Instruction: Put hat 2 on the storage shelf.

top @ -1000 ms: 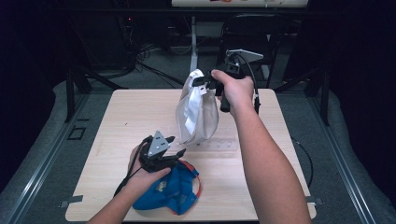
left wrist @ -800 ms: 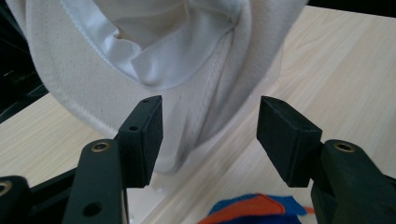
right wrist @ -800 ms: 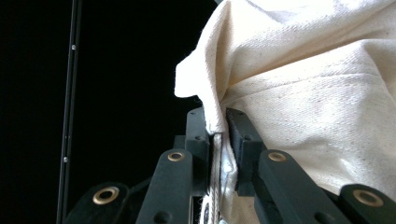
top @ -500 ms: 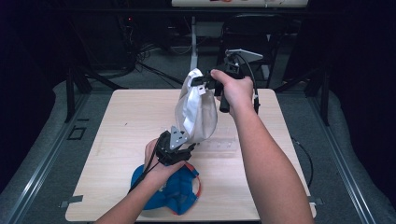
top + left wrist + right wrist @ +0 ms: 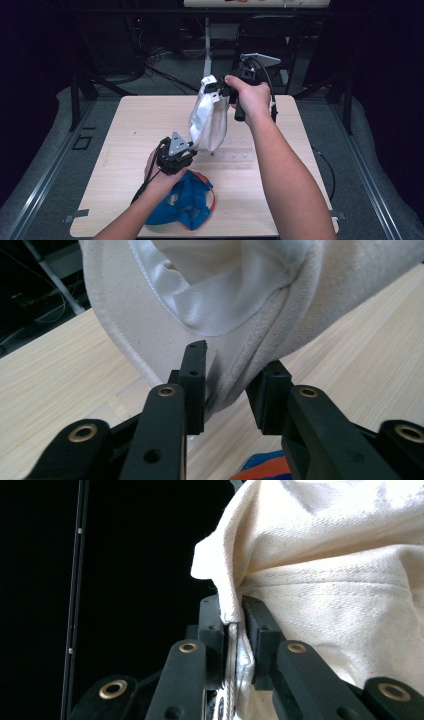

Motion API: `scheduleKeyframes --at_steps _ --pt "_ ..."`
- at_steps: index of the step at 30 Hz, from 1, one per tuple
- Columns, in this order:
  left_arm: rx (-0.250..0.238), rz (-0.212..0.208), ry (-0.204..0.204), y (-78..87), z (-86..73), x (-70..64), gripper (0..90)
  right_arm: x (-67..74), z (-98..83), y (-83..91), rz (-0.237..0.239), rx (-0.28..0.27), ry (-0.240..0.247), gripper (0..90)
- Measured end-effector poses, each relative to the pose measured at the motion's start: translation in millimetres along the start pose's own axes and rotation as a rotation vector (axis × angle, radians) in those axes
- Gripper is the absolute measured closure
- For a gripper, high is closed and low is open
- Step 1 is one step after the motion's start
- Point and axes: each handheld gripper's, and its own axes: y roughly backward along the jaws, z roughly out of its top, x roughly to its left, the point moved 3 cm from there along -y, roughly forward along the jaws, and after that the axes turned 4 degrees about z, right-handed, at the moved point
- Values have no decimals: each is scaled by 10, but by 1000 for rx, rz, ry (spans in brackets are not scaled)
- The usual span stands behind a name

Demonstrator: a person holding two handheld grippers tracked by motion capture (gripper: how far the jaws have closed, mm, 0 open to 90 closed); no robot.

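Observation:
A white cloth hat (image 5: 207, 122) hangs above the wooden table (image 5: 140, 120), its lined inside showing in the left gripper view. My right gripper (image 5: 216, 91) is shut on the hat's top edge, and in the right gripper view the fabric (image 5: 350, 605) is pinched between the jaws of the gripper (image 5: 235, 615). My left gripper (image 5: 192, 150) is at the hat's lower edge. Its jaws have just been closing, and a fold of the white hat (image 5: 150, 315) now fills the gap of the gripper (image 5: 227, 370), with both pads against it. A blue cap (image 5: 182, 205) with orange trim lies under my left wrist.
A faint clear strip (image 5: 235, 154) lies on the table right of the hat's bottom. A chair (image 5: 270, 45) and cables stand in the dark beyond the far edge. Metal rails run along both sides of the table.
My left gripper left the blue cap, moved away from me and to the right up to the white hat's lower edge, and its jaws closed around a fold. The right gripper stayed put.

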Motion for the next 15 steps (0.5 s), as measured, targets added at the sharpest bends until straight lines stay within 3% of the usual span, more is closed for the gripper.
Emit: scheduleKeyframes --at_steps 5,6,15 --pt "-7 -31 45 31 -18 145 732 10 -10 -20 0 2 5 799" --pt "-20 -45 71 31 -32 189 732 15 -20 -39 1 9 11 799" --pt "-31 -99 118 -12 -106 272 731 3 -50 -110 -5 21 19 800"
